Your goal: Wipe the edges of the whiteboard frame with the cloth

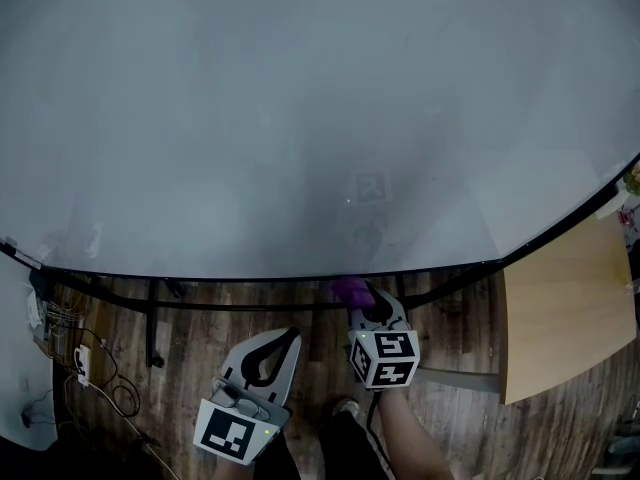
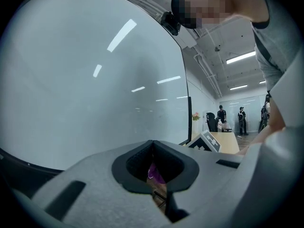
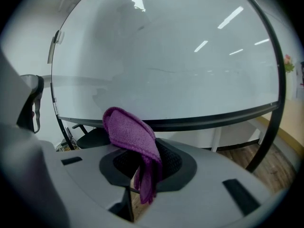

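The big whiteboard [image 1: 300, 118] fills the upper head view; its dark frame's bottom edge [image 1: 250, 276] runs just beyond both grippers. My right gripper [image 1: 368, 303] is shut on a purple cloth [image 1: 350, 290], which sticks up from the jaws right at that bottom edge. In the right gripper view the cloth [image 3: 133, 132] folds over the closed jaws of the right gripper [image 3: 142, 163], with the bottom frame edge [image 3: 199, 120] close behind it. My left gripper [image 1: 285, 340] hangs lower and to the left, shut and empty. In its own view the left gripper [image 2: 152, 148] has touching jaw tips.
A wooden table [image 1: 560, 308] stands at the right, beside the board's right frame edge [image 3: 280, 80]. Black stand bars [image 1: 150, 318] run under the board. Cables and a power strip [image 1: 85, 363] lie on the wood floor at left. People [image 2: 242, 120] stand far off.
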Demonstrator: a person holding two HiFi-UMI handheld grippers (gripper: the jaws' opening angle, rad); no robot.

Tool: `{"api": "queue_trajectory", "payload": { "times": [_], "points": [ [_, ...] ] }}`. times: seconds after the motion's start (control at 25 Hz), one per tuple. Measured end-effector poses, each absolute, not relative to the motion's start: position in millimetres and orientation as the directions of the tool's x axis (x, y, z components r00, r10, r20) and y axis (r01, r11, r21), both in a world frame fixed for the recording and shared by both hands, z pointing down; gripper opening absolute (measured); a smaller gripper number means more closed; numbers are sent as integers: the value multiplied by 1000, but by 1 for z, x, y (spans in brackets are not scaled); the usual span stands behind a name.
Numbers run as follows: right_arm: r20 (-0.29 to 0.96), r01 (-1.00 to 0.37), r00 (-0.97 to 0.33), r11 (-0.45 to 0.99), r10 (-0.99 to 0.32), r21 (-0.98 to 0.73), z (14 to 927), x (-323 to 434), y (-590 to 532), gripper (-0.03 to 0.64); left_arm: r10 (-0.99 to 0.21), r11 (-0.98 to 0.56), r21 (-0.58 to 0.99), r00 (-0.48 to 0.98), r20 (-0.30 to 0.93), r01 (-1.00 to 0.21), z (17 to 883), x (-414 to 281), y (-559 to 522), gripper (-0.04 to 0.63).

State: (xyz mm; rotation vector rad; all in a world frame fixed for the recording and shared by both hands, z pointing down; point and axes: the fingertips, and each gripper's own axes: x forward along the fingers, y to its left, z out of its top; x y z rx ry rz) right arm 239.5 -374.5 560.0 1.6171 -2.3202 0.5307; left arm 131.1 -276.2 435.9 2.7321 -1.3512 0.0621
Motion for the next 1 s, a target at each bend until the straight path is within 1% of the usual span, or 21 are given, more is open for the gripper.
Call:
{"api": "queue_trajectory", "payload": {
  "times": [1.0],
  "points": [
    [403, -960, -271, 215, -874, -179, 559, 361, -381, 77, -756, -647, 26, 646, 105, -762, 436, 235, -273, 17]
  ]
}}
